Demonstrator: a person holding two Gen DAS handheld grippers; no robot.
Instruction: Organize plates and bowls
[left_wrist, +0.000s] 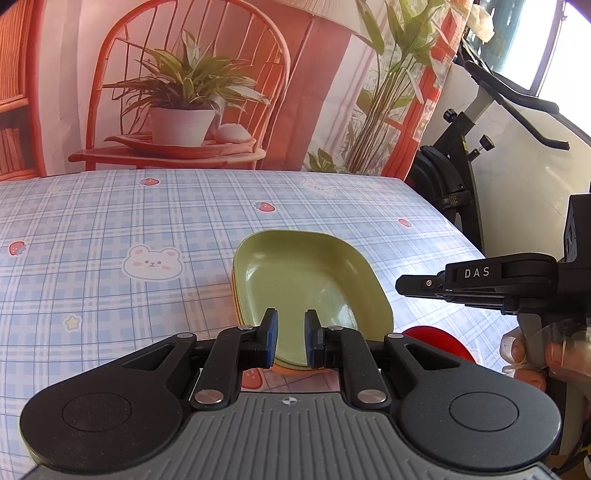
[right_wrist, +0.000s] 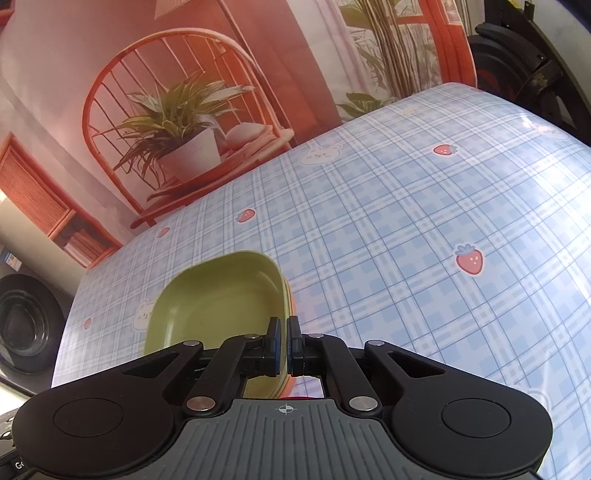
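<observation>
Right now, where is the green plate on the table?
The green plate lies on top of a small stack on the checked tablecloth, just ahead of the left gripper. A red dish sits at its right.

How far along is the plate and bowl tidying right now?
Done: the green plate already sits nested on top of a stack, with yellow and orange rims showing beneath it, on the checked tablecloth. In hand: nothing visible; the left hand-held gripper hovers nearly closed over the stack's near edge, and the right hand-held gripper is shut beside its rim. Left: a red dish lies apart, to the right of the stack.
</observation>
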